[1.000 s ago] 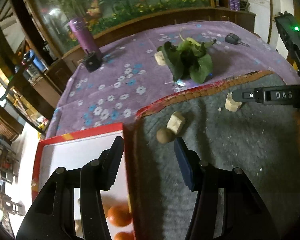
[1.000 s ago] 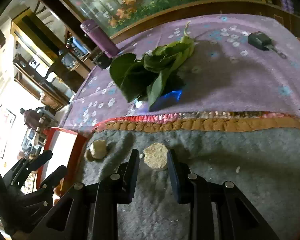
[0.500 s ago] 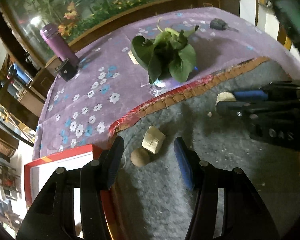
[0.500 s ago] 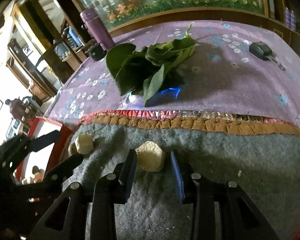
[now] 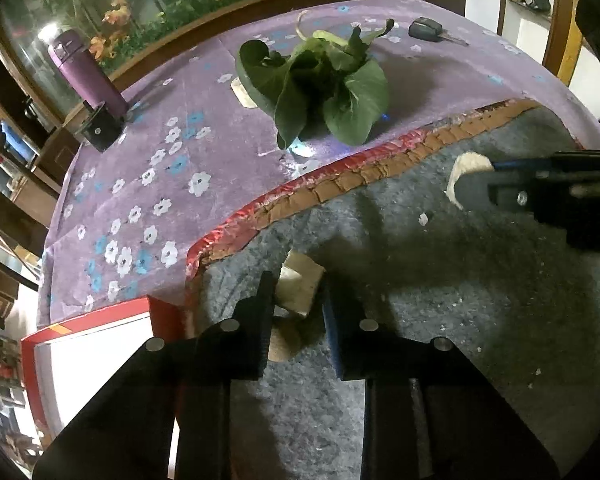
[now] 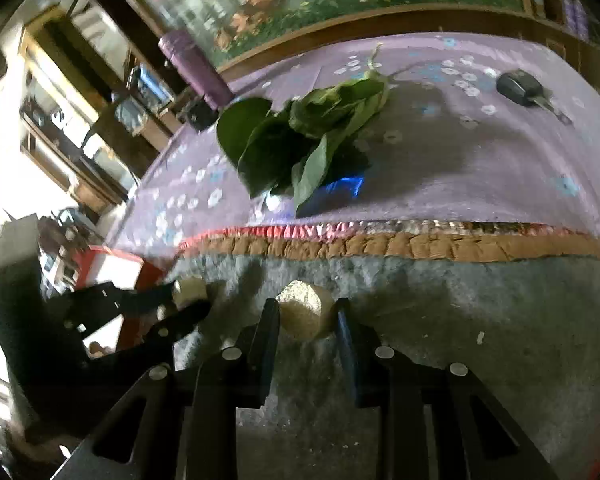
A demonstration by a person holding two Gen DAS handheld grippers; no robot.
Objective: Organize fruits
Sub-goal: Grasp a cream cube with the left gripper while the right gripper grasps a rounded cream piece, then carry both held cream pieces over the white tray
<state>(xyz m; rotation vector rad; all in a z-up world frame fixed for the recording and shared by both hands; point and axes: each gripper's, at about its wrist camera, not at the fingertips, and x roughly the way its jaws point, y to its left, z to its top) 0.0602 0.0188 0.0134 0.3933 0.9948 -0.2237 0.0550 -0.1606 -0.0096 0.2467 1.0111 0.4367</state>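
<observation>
My left gripper [image 5: 298, 300] points down at the grey felt mat [image 5: 460, 320]. Its jaws are closing, and both pads touch a pale cut fruit chunk [image 5: 300, 280]. A small round brown fruit [image 5: 282, 346] lies just under that chunk, between the fingers. In the right wrist view the left gripper [image 6: 188, 300] shows at the left with the chunk in its tips. My right gripper [image 6: 304, 318] is closing on a second pale, rounded chunk [image 6: 302, 304] on the mat, pads against its sides. The left wrist view shows the right gripper [image 5: 476, 182] at the far right.
A red box with a white inside [image 5: 100, 344] stands at the mat's left edge. On the purple flowered cloth [image 5: 172, 184] beyond lie leafy greens [image 5: 320, 84], a car key [image 5: 426, 34], a purple bottle [image 5: 88, 72] and a small black block [image 5: 100, 132].
My left gripper came forward and down from the red box to the chunk and brown fruit, and its jaws narrowed onto the chunk. The right gripper stayed around its chunk.
</observation>
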